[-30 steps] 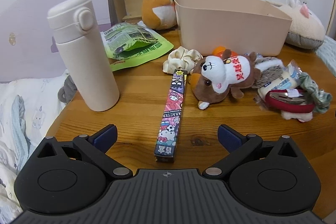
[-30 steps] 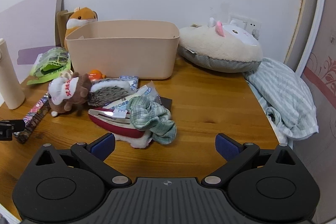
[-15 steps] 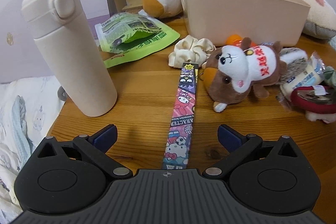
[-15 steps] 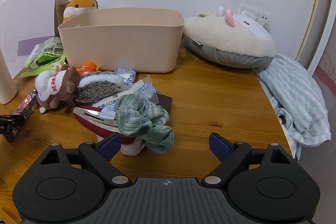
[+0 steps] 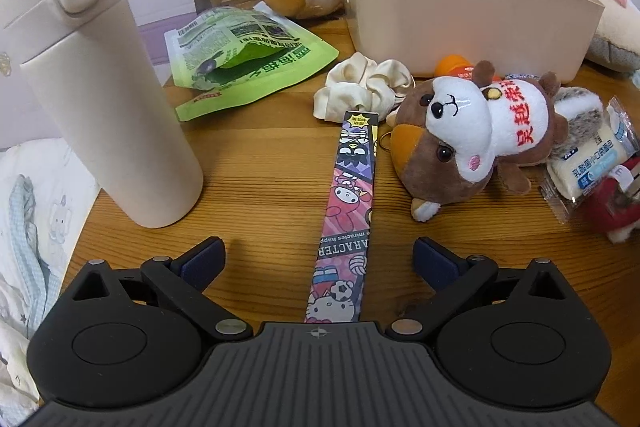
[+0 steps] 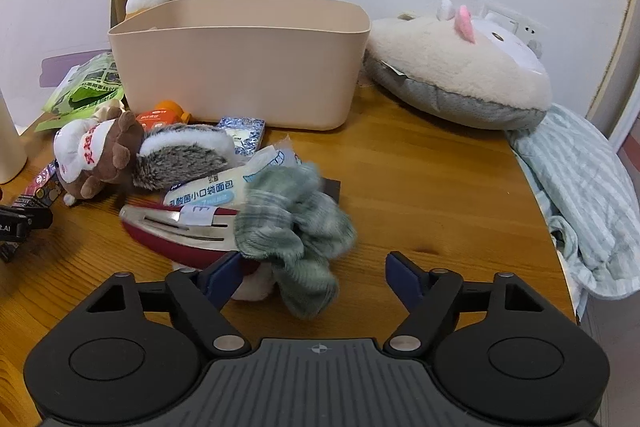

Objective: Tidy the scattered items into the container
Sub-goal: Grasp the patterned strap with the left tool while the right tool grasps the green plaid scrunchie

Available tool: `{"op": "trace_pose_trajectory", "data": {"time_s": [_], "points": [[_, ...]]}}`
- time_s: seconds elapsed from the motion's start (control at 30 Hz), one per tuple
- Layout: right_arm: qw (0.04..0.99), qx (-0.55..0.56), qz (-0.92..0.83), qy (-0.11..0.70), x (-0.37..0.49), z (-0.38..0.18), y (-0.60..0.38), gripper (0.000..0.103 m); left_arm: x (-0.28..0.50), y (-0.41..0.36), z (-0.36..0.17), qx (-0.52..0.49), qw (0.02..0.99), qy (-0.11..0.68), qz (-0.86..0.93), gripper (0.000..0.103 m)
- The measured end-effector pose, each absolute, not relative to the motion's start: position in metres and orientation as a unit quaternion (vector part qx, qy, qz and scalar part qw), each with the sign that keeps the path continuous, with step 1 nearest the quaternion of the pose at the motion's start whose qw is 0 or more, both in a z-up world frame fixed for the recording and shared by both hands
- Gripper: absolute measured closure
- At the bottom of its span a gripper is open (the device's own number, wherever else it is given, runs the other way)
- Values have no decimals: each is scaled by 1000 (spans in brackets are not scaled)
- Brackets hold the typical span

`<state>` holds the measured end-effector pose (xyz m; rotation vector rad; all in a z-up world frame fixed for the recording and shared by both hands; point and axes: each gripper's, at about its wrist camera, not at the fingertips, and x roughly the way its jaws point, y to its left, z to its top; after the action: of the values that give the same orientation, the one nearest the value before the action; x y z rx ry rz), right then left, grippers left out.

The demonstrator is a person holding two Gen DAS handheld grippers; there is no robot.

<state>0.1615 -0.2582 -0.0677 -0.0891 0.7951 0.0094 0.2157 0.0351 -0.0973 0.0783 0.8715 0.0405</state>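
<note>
Glossy flat cartoon box (image 5: 346, 211) between open left tongs (image 5: 319, 259), fuzzy green scrunchie (image 6: 298, 227)

Both wrist views sit low over the table (image 5: 260, 195), facing the beige container (image 6: 240, 67) they share.

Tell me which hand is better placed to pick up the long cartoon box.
Left. The left gripper is open, and the cartoon box lies between its jaws, pointing straight ahead. The right gripper is open over the green scrunchie, and the box sits far off at its left edge.
</note>
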Motion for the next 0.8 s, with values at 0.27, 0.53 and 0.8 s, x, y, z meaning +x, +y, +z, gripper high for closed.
{"op": "trace_pose_trajectory", "data": {"time_s": [0.27,0.53,0.8], "points": [[912,-29,14,409,172,-79,-267,68,221,39,-97,6,907,422,1,21],[912,-12,22,409,168,-80,-271,88,220,37,-91,0,910,414,5,78],[914,-12,25,404,160,-75,-270,91,212,41,-88,-14,911,412,6,80]]}}
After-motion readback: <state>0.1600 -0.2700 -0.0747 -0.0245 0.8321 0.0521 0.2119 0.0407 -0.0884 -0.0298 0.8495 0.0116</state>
